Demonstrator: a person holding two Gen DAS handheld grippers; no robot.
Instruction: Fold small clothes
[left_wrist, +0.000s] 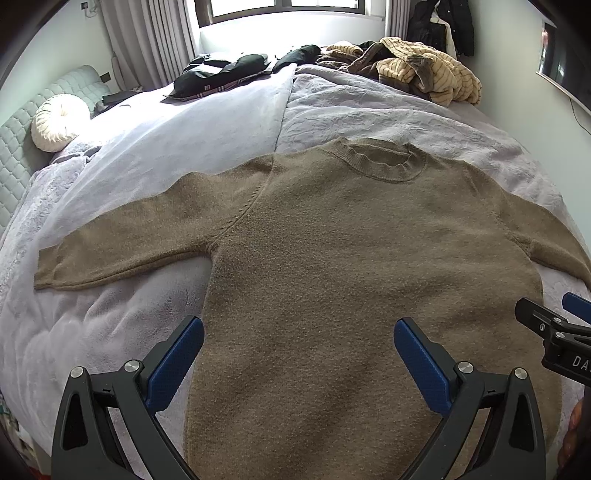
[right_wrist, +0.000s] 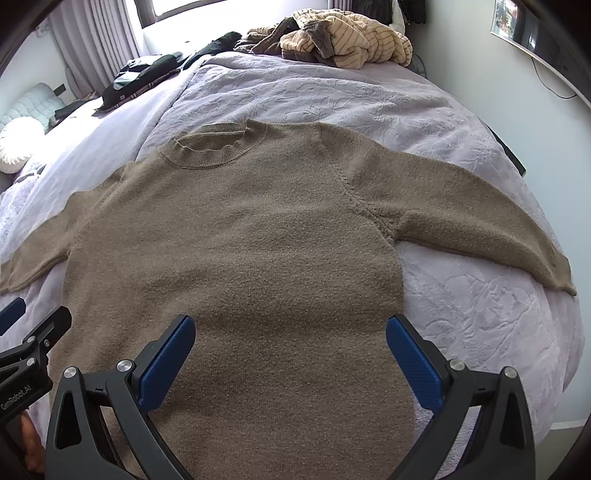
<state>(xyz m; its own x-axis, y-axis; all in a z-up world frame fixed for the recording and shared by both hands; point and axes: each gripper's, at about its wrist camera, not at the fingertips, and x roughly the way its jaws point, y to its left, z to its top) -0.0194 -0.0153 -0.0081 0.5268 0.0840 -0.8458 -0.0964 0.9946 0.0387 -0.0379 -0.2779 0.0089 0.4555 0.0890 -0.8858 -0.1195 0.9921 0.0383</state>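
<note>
Both tools stand with their blue pads wide apart and nothing between them: the left gripper (left_wrist: 298, 354) fills the bottom of the left wrist view, the right gripper (right_wrist: 290, 350) the bottom of the right wrist view, and each hovers over the lower body of the sweater (left_wrist: 369, 266). Each also shows at the lower edge of the other's view, side by side.

That brown knit sweater lies flat and face up across the middle of both frames, collar (left_wrist: 384, 162) toward the top, the left sleeve (left_wrist: 122, 243) stretched to the left edge of the left view and the right sleeve (right_wrist: 480, 218) reaching to the right edge of the right view. It looks soft, limp and fairly thick (a fuzzy knit, so it should grip well against ribbed pads and is unlikely to slip). It will likely sag and stretch if lifted from one point; a cuff or shoulder seam, or the two hem corners taken together, seem the sound places to pinch.

Underneath is a bed with a pale lilac quilt (right_wrist: 480, 332), padded and yielding. At the top of both frames lie a heap of striped clothes (right_wrist: 351, 40) and dark clothes (left_wrist: 221, 74), with a window and curtains behind; a round white cushion (left_wrist: 59, 122) sits at upper left of the left view.
</note>
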